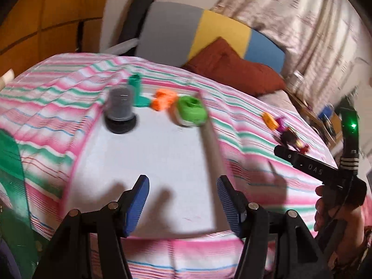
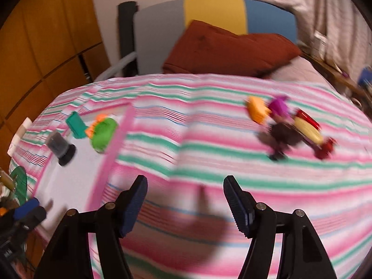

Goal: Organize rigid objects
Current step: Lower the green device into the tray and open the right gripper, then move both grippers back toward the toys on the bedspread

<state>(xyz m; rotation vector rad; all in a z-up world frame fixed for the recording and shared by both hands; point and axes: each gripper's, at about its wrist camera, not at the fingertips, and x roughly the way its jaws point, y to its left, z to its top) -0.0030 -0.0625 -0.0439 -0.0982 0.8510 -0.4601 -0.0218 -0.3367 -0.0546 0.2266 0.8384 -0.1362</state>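
Only the left wrist view shows the right gripper (image 1: 282,151) from outside, in a hand (image 1: 334,211) right of the white tray (image 1: 148,162). The left gripper (image 1: 182,205) hangs released over the tray; the right gripper's jaws gape over the striped bedsheet (image 2: 209,121), empty. At the tray's far end stand a grey cup (image 1: 119,109), teal piece (image 1: 137,88), orange piece (image 1: 164,98) and green piece (image 1: 191,111). Right of the tray, blurred, perhaps toys (image 2: 290,125). Beyond the tray lies a rust pillow (image 2: 227,48).

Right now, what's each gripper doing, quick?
Left gripper: open, nothing between its jaws.
Right gripper: open, nothing between its jaws.
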